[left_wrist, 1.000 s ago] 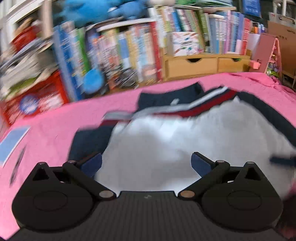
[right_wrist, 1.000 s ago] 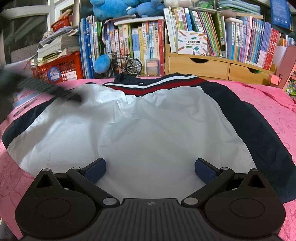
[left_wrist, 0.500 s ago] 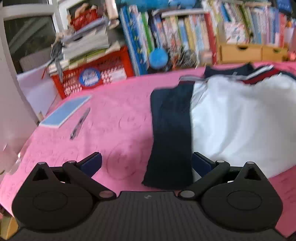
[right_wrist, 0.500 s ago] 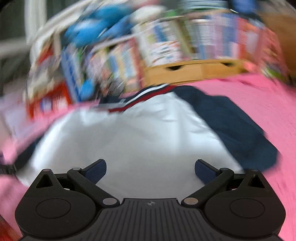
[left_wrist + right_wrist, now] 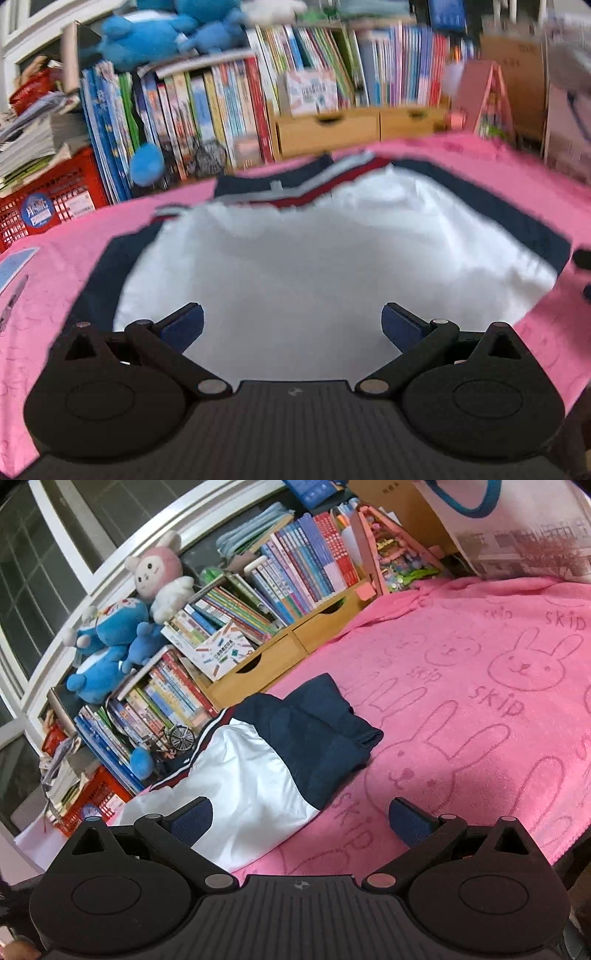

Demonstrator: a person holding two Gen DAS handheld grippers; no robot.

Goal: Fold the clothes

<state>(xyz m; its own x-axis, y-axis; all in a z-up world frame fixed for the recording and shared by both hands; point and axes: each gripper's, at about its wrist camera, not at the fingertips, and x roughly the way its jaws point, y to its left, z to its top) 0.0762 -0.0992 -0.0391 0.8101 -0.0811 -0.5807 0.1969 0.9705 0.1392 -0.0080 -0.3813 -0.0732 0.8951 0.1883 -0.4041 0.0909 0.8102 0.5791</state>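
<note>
Left gripper: jaws spread wide, holding nothing, over the near hem of the jacket.
Right gripper: jaws released and empty, over the jacket's right edge and bare blanket.
Jacket: smooth white body, navy sleeves, red-and-white striped collar; lies flat on the blanket, right sleeve folded in over itself.
Blanket: pink, fuzzy, embossed with rabbits and "skip".
Wooden drawers: two, closed, beyond the blanket; books stand on top.
Red crate: plastic mesh, papers stacked on it.
Plush toys: blue, atop the books.
</note>
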